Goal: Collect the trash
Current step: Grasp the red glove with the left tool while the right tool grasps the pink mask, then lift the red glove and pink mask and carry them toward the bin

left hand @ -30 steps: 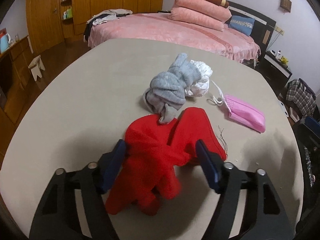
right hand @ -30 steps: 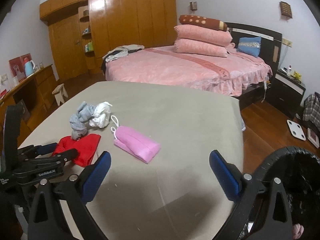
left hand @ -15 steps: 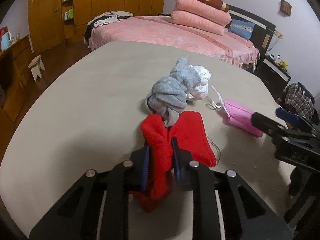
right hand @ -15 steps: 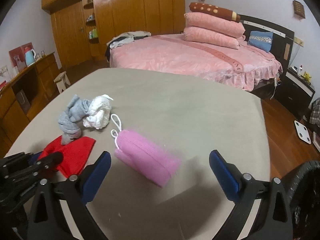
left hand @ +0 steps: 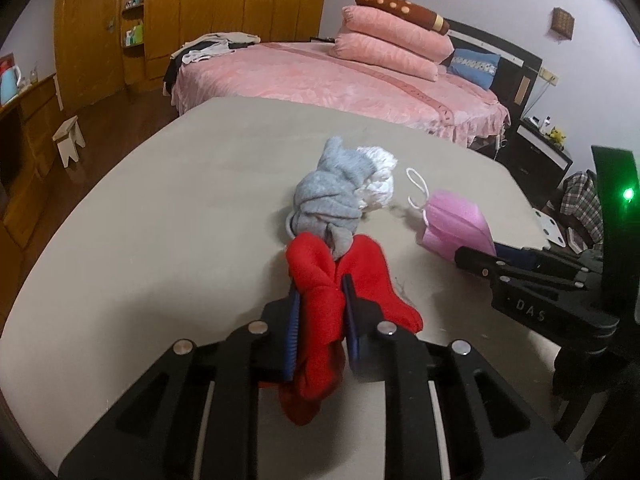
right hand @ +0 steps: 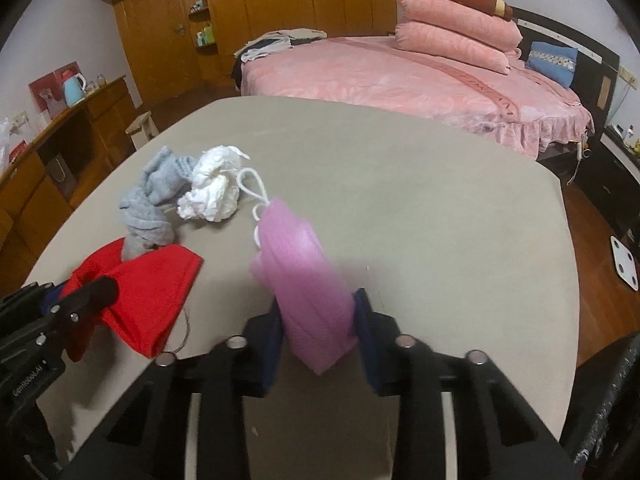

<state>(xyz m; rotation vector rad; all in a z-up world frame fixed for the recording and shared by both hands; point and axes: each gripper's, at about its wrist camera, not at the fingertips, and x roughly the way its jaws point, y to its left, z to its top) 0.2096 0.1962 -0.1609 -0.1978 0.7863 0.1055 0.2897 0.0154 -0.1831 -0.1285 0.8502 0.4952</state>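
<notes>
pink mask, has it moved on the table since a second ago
Yes. In the right wrist view the pink mask lay flat beside the white tissue wad; now its near end is tipped up between the right tongs, which are closing on it.

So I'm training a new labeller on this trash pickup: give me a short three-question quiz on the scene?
1. True or false: the left tool grips the red cloth.
2. What is between the right tool's closing jaws? A) white tissue B) pink mask C) grey sock
3. What touches the far end of the red cloth?

Key:
1. True.
2. B, the pink mask.
3. The grey sock, beside the white tissue.
</notes>
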